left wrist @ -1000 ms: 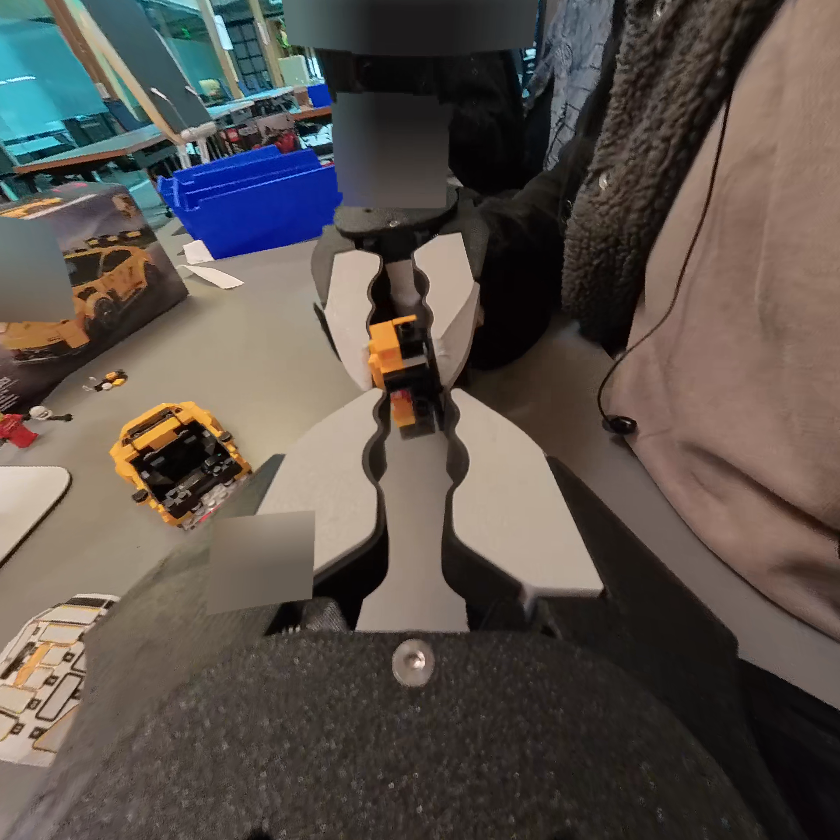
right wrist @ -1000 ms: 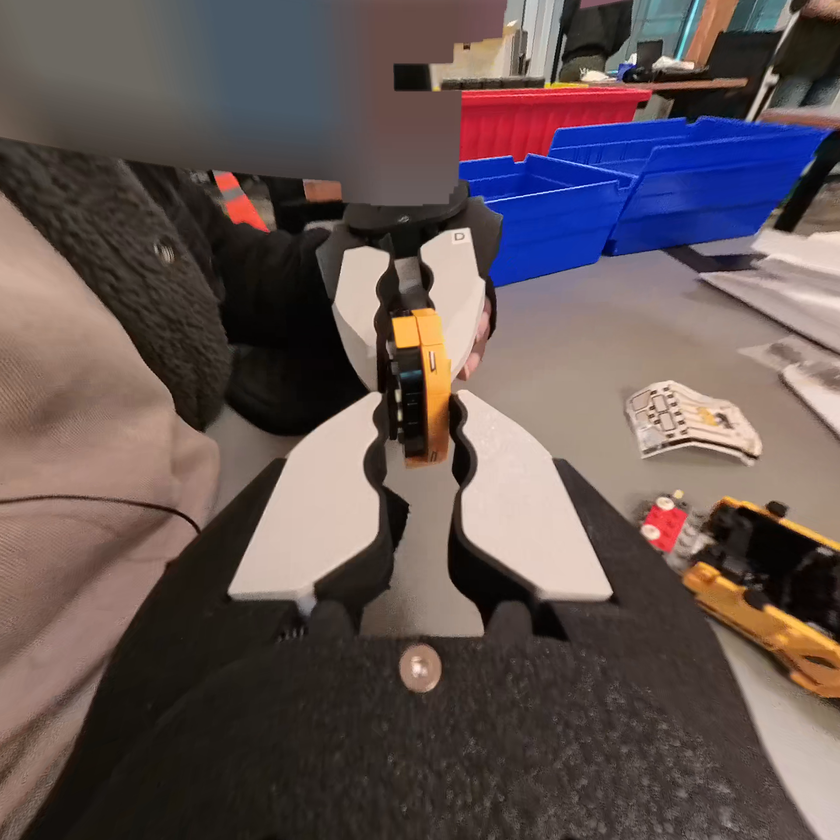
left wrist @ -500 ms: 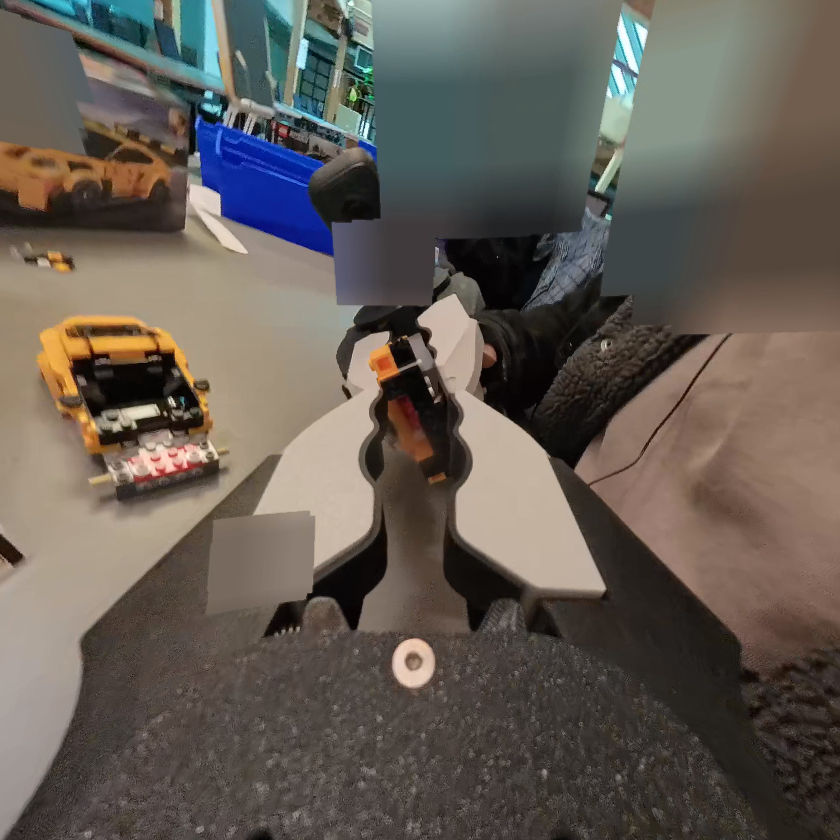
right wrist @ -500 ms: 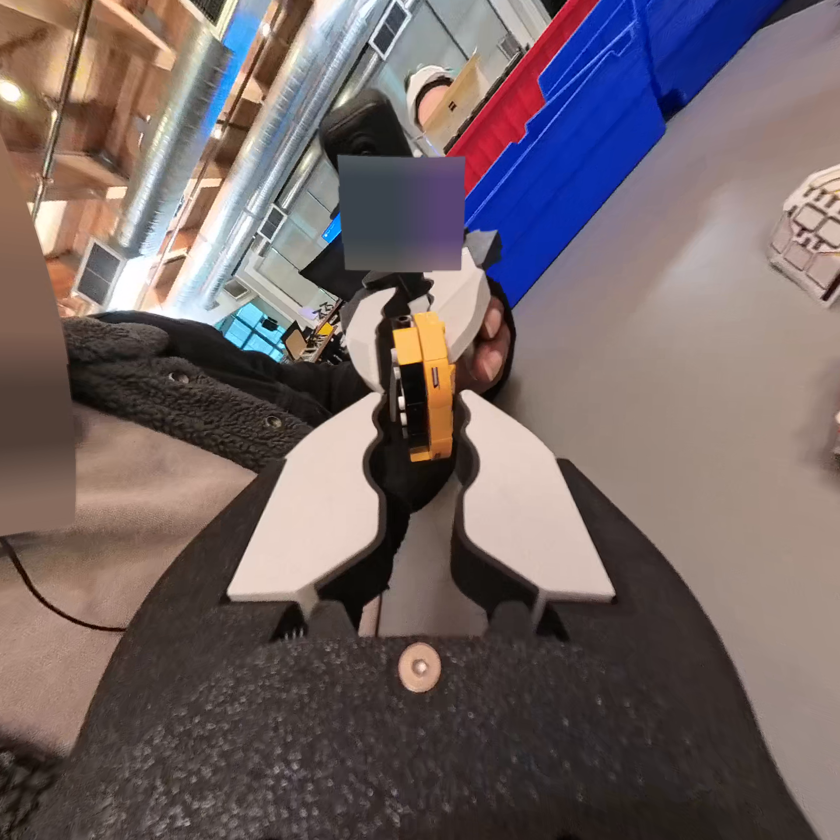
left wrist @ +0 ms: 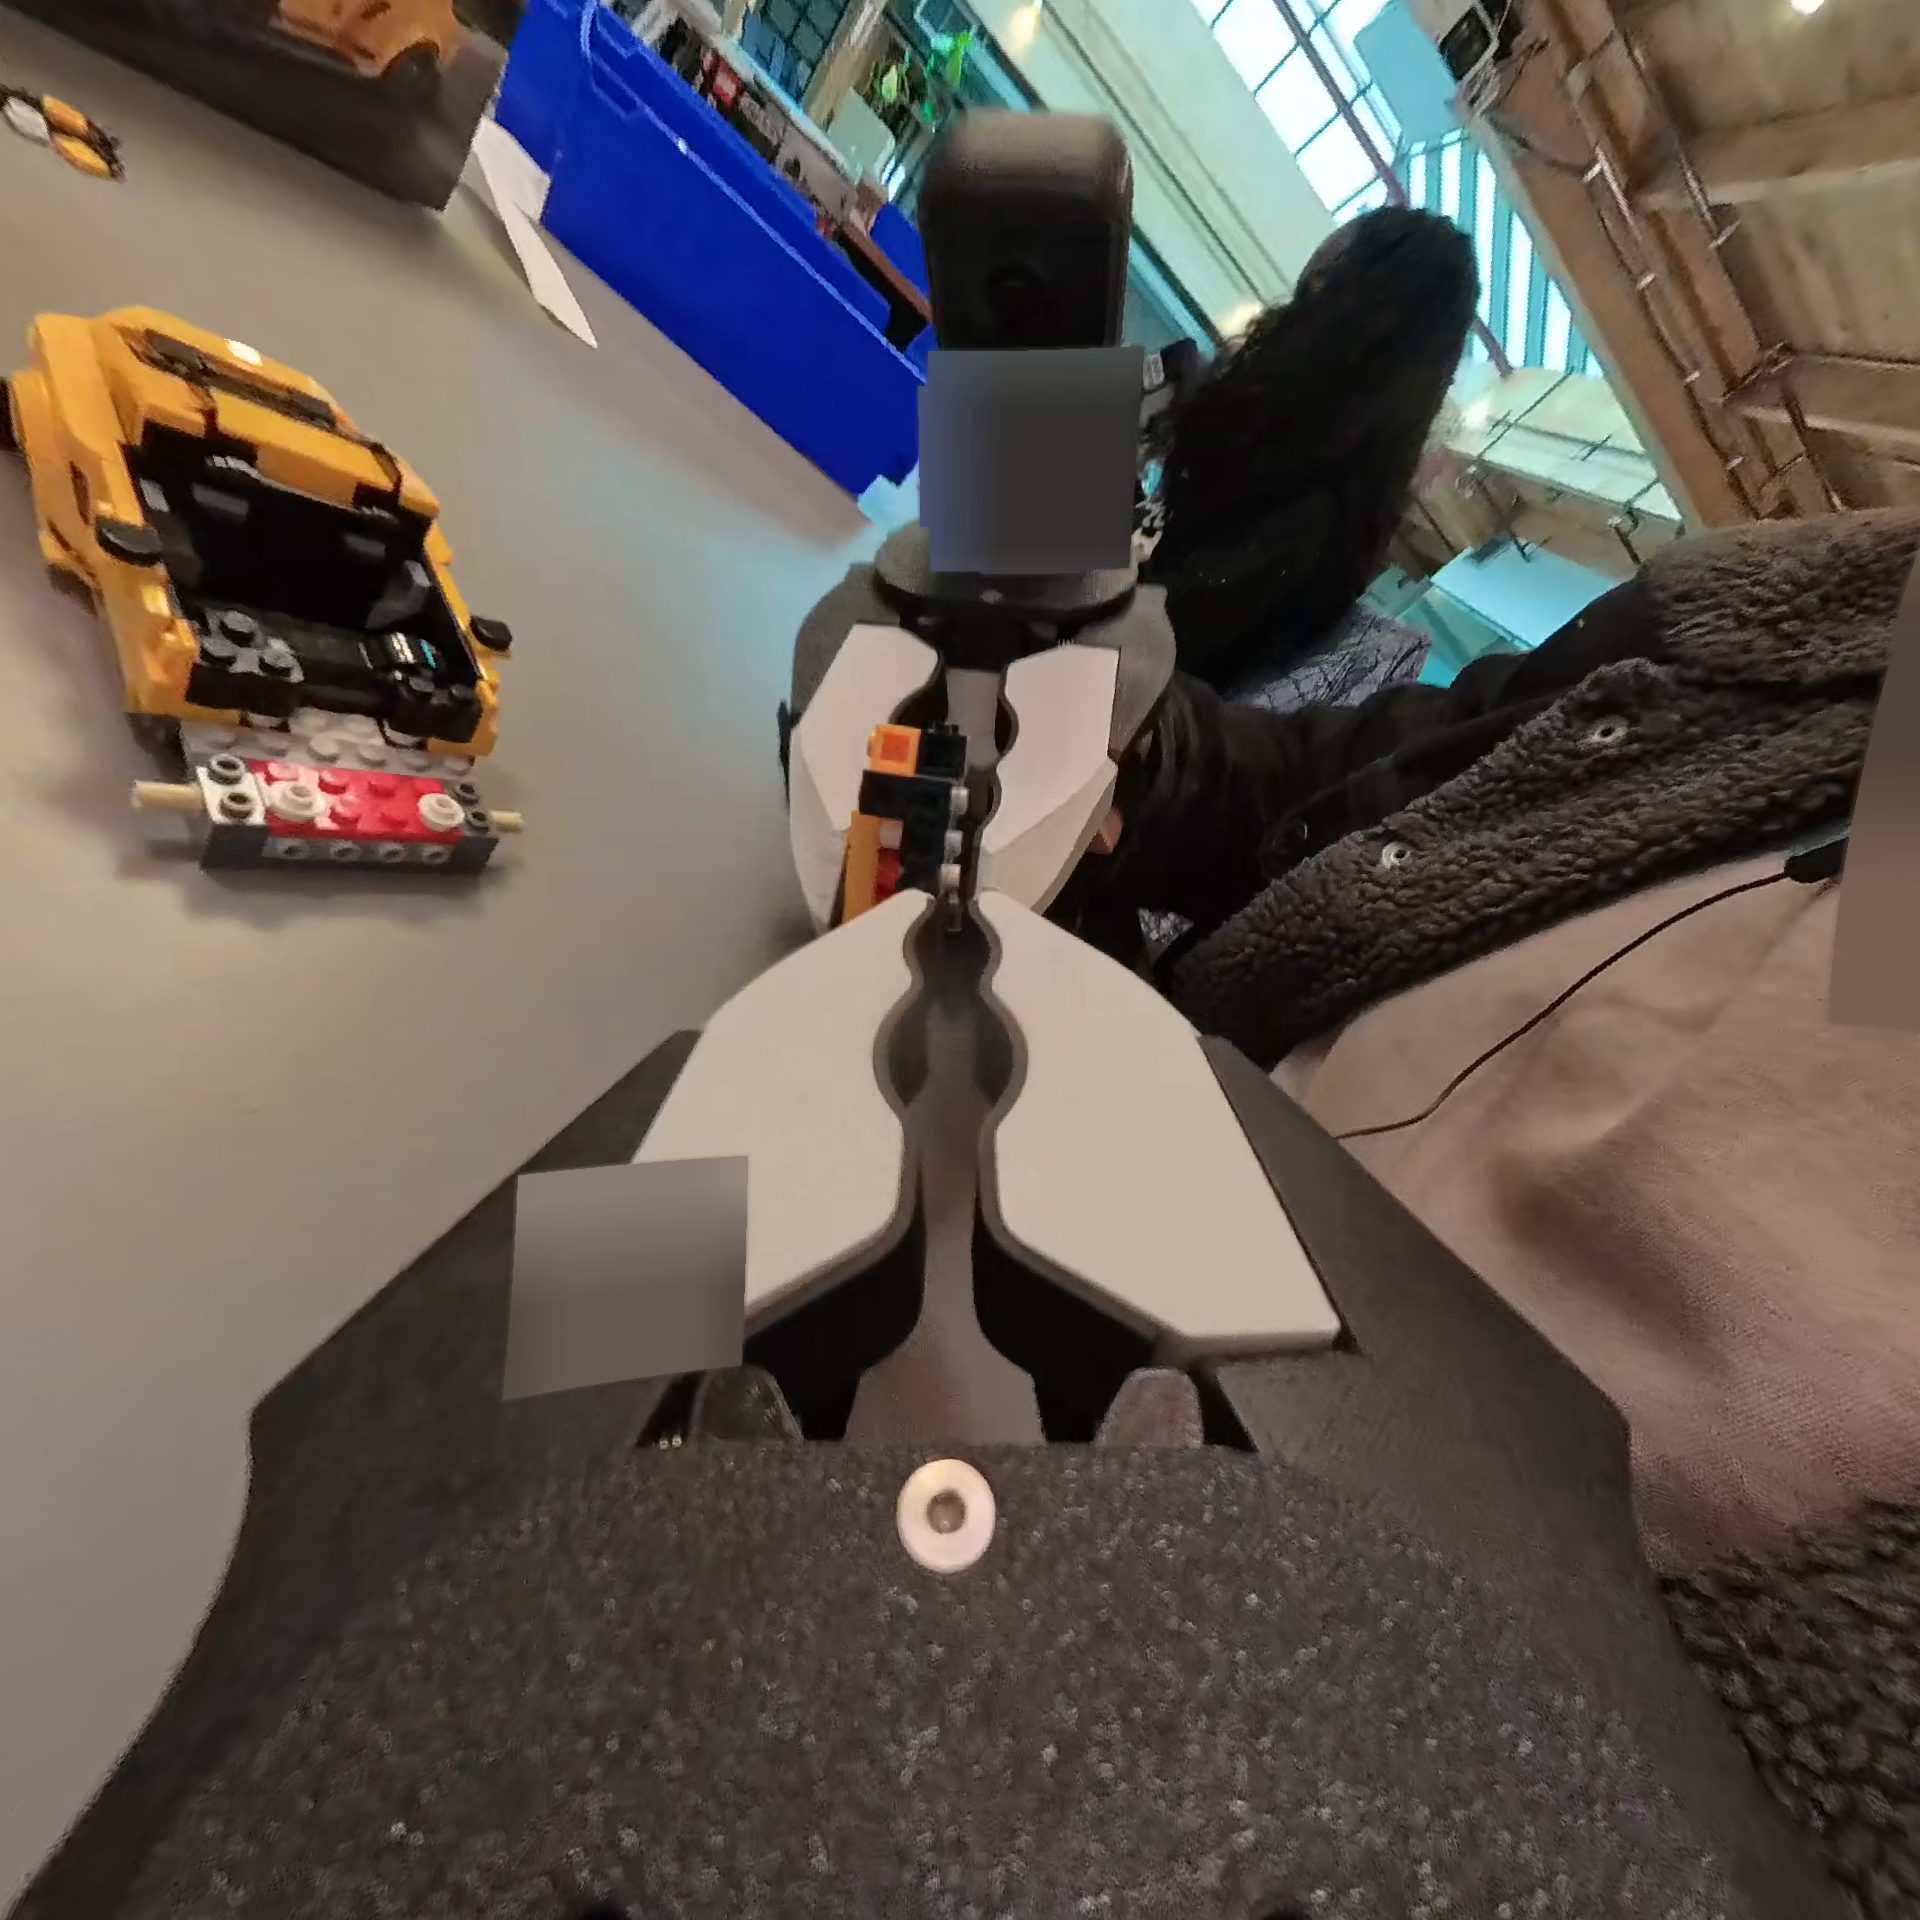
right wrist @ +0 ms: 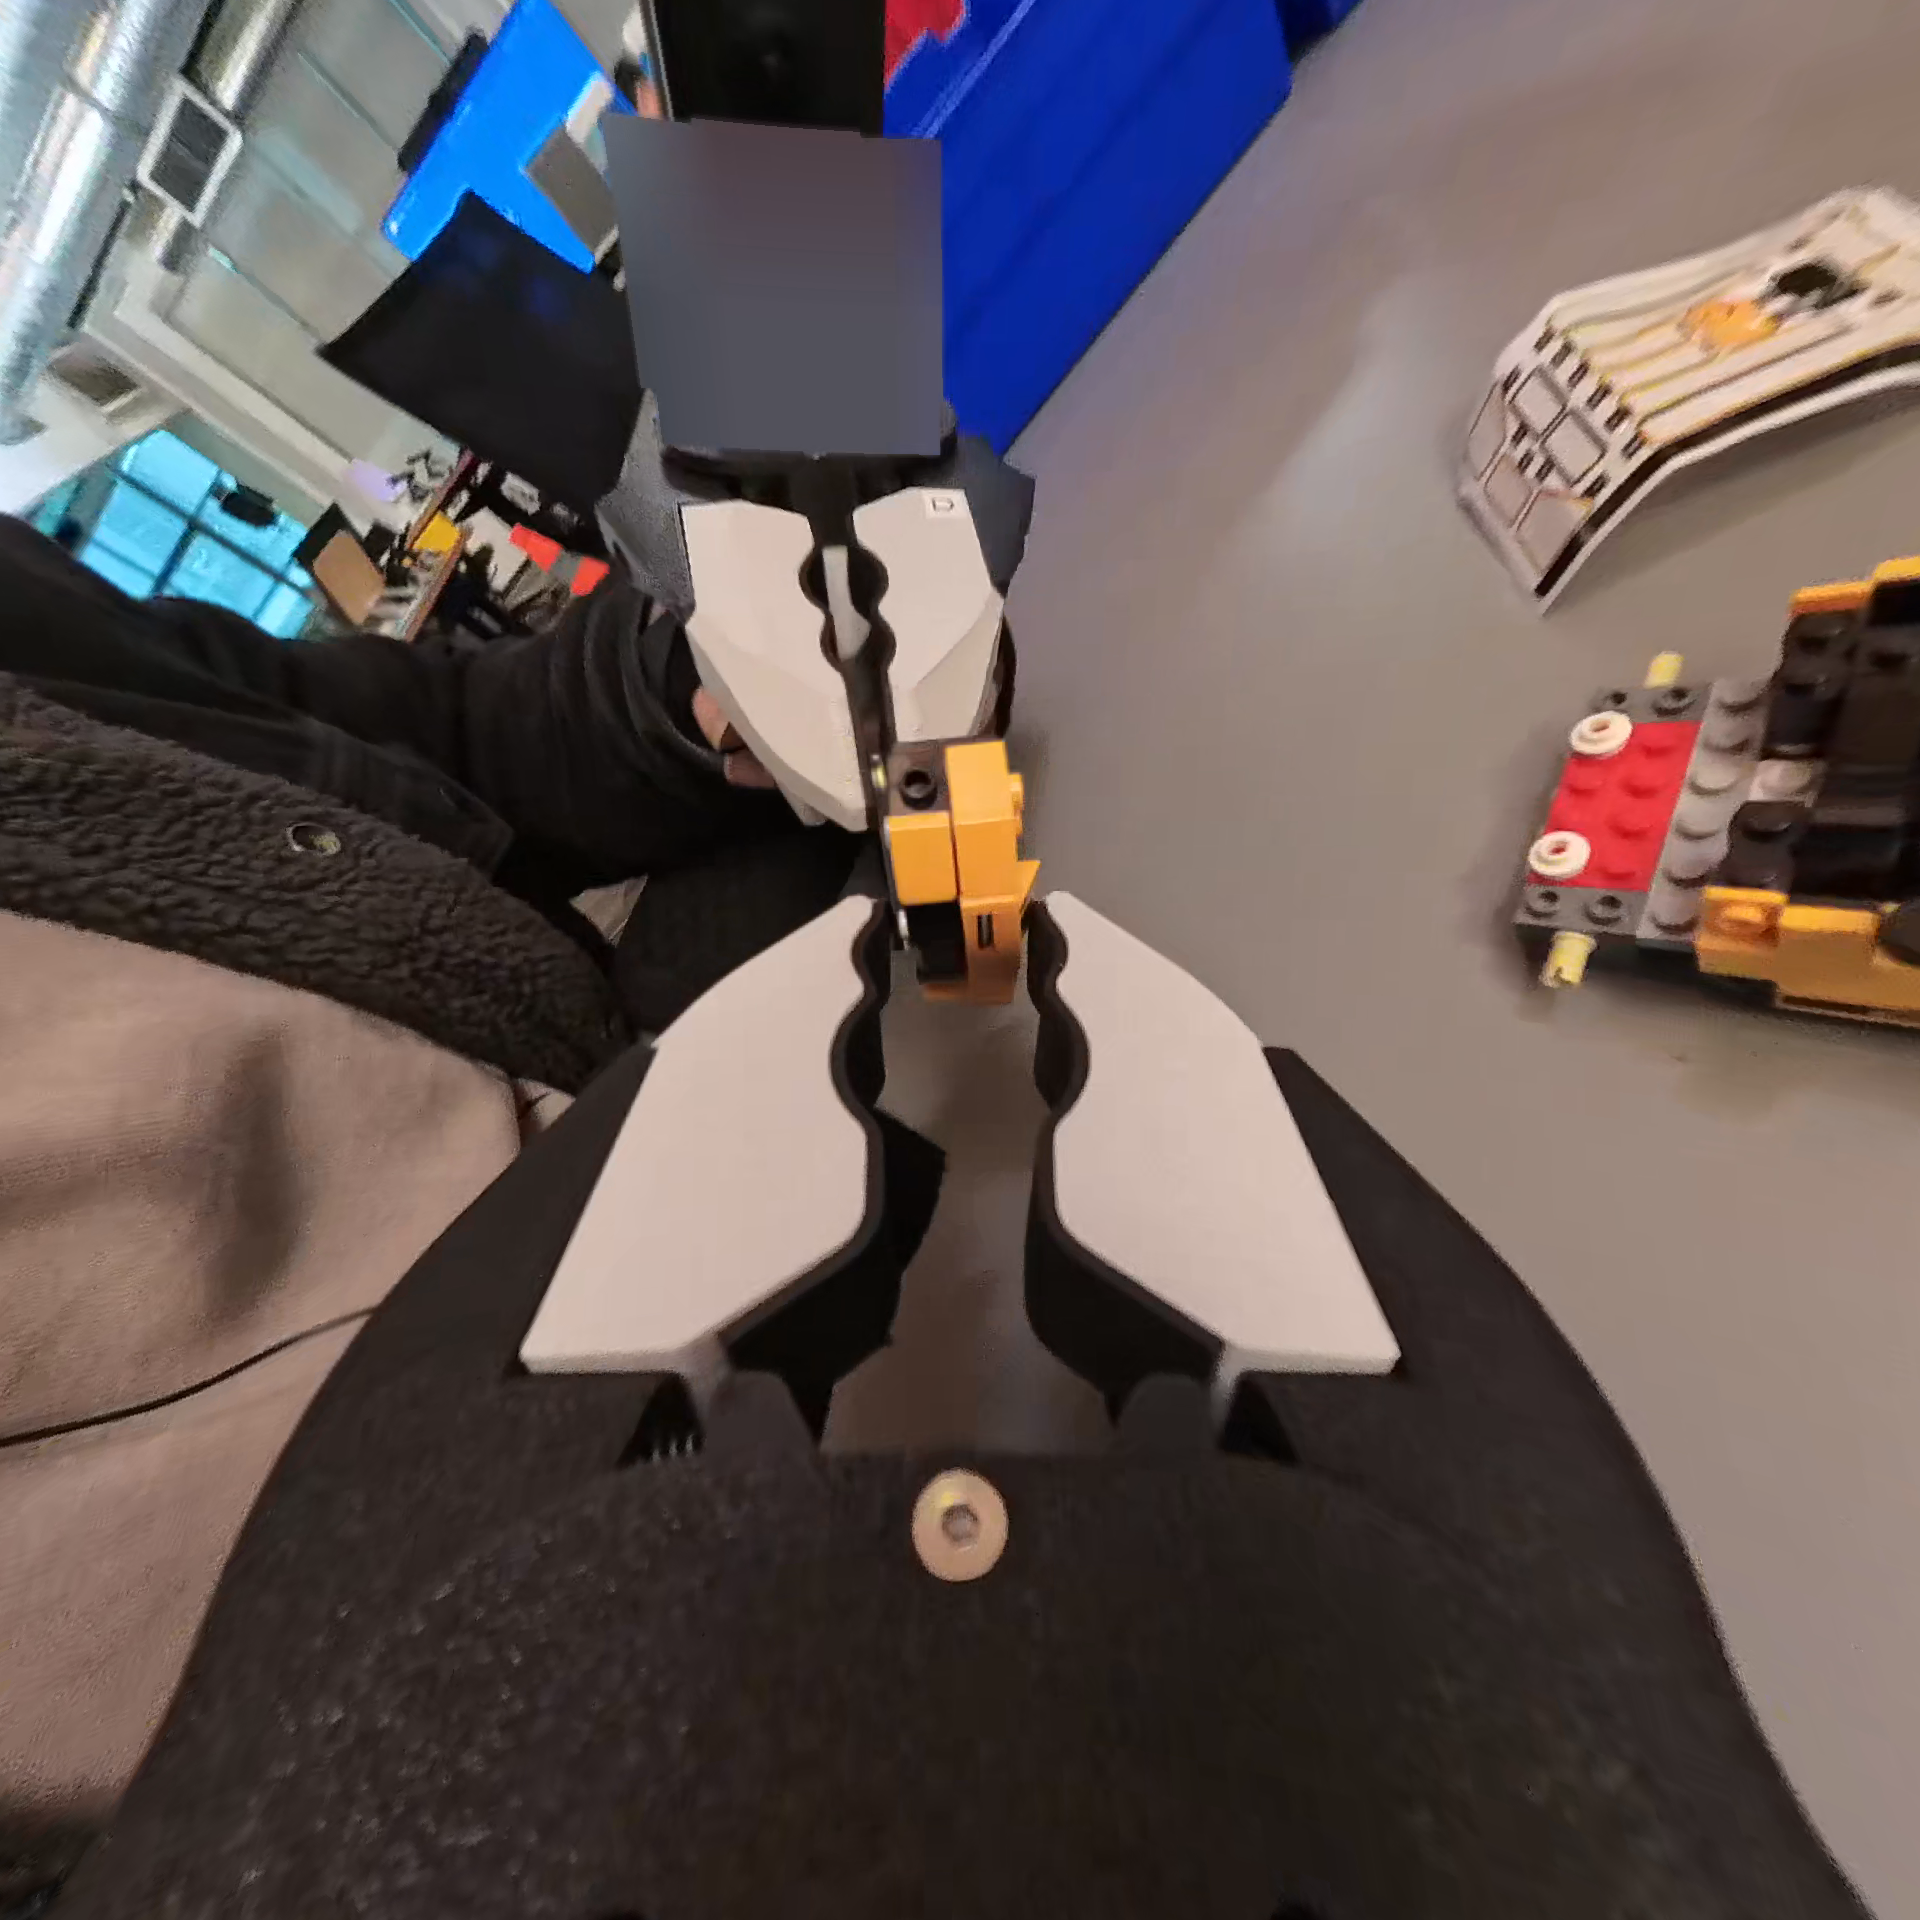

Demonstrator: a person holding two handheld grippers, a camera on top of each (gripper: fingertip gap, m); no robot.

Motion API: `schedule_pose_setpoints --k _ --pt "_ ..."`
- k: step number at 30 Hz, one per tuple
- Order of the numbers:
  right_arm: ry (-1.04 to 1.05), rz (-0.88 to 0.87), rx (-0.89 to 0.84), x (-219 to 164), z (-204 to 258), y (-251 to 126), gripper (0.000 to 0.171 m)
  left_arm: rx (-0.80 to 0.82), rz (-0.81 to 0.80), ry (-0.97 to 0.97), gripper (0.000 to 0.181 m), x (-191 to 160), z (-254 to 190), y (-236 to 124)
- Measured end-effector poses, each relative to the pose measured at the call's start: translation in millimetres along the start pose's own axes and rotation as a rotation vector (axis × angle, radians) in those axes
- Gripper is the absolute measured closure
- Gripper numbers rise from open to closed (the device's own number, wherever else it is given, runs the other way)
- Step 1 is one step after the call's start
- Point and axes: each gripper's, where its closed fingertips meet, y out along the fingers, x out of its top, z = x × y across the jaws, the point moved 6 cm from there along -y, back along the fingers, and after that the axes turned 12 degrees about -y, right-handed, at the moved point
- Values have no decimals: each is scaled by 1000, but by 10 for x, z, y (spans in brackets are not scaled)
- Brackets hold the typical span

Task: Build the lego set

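above the grey table [left wrist: 312, 1039]: orange-black sub-assembly [right wrist: 961, 868], mid-air, gripped by right gripper [right wrist: 956, 935]; left gripper [left wrist: 951, 914] nearly closed, pinching its edge. step: handover (judged). next: seat on car body [left wrist: 249, 582].

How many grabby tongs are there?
2. The left tongs and the right tongs meet tip to tip, both pinching one small orange-and-black lego piece. None seem hidden.

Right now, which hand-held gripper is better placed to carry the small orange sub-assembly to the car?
Probably right: the right hand-held gripper spans the orange body of the sub-assembly, while the left hand-held gripper pinches only a thin edge.
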Motion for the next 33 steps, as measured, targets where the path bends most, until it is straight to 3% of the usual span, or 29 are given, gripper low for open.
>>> schedule_pose_setpoints --k 5,9,14,19,25,29,33 --pt "73 231 124 -68 -54 -16 146 59 58 20 167 -35 45 -37" --pt "123 499 320 -88 -26 38 146 88 173 69 161 -98 93 -14" --pt "95 772 480 -95 -24 232 146 121 414 436 151 -327 59 39" --pt "36 937 570 -161 17 392 146 217 479 785 142 -473 98 23" --pt "40 965 591 -203 -10 535 144 206 502 979 147 -601 81 75" --pt "25 919 568 -145 -71 515 138 232 533 945 147 -620 125 53" --pt "-85 814 425 -24 -172 374 134 259 561 880 148 -630 173 37"
